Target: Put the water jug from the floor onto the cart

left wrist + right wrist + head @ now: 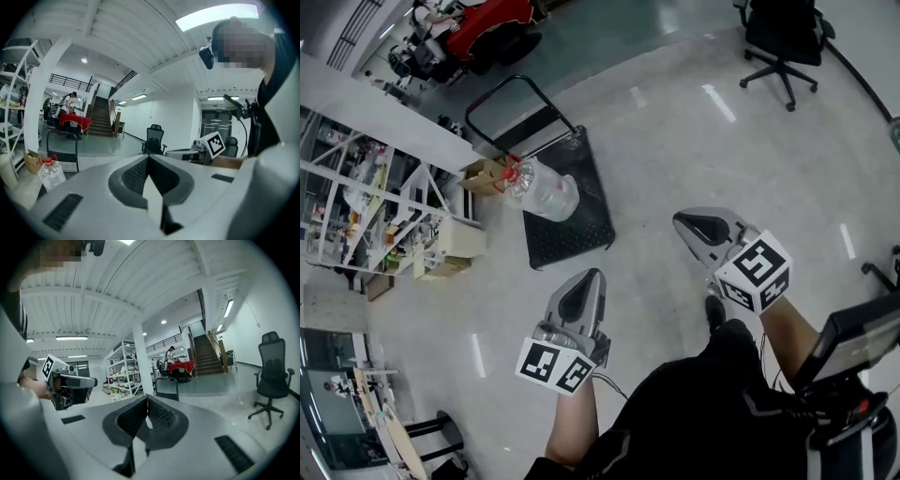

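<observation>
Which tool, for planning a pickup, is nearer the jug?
Left. In the head view, the left tool is below the jug; the right tool is farther, lower right.

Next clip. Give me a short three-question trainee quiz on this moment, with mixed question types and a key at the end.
1. True or false: the left gripper is shut on the water jug.
2. What colour is the jug's cap?
3. What sits right beside the jug's cap end?
A) a cardboard box
B) an office chair
C) a red-covered table

Key:
1. False. Its jaws are together with nothing between them, and the jug is well away from it by the cart.
2. Red.
3. A.
</observation>
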Demonstrator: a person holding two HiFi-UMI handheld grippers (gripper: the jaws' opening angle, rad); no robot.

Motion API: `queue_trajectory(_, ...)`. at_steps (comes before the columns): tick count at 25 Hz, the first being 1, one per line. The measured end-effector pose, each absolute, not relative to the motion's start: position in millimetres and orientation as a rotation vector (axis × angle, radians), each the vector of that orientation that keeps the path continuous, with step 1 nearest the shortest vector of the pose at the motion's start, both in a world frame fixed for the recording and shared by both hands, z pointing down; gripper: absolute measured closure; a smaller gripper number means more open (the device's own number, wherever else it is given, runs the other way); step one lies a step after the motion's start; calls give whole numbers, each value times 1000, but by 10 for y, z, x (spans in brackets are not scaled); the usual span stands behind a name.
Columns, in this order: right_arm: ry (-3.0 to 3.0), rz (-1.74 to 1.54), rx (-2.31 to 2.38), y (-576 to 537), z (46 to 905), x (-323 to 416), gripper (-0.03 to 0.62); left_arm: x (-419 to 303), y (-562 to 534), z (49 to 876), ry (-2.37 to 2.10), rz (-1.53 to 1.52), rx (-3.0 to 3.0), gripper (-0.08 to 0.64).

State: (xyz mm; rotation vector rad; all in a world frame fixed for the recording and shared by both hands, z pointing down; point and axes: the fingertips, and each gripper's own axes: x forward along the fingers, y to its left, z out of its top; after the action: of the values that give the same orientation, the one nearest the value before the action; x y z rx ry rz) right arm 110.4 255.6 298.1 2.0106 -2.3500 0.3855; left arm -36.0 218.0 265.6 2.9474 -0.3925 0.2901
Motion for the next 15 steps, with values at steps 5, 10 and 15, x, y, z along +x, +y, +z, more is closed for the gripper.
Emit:
queue_trajectory(5,-2287,365,2008,3107,3123,149,589,-1462,2735,2969,-412,298,2969,560)
queue_trajectory(10,-2185,475,2094,3705,3208,-722,589,-2450,3093,3142,-359,312,2981,560)
queue_trajectory(15,-2132,451,2075,4367,3102,-1432,589,-3060,3562,3084,-297,250,2949,560)
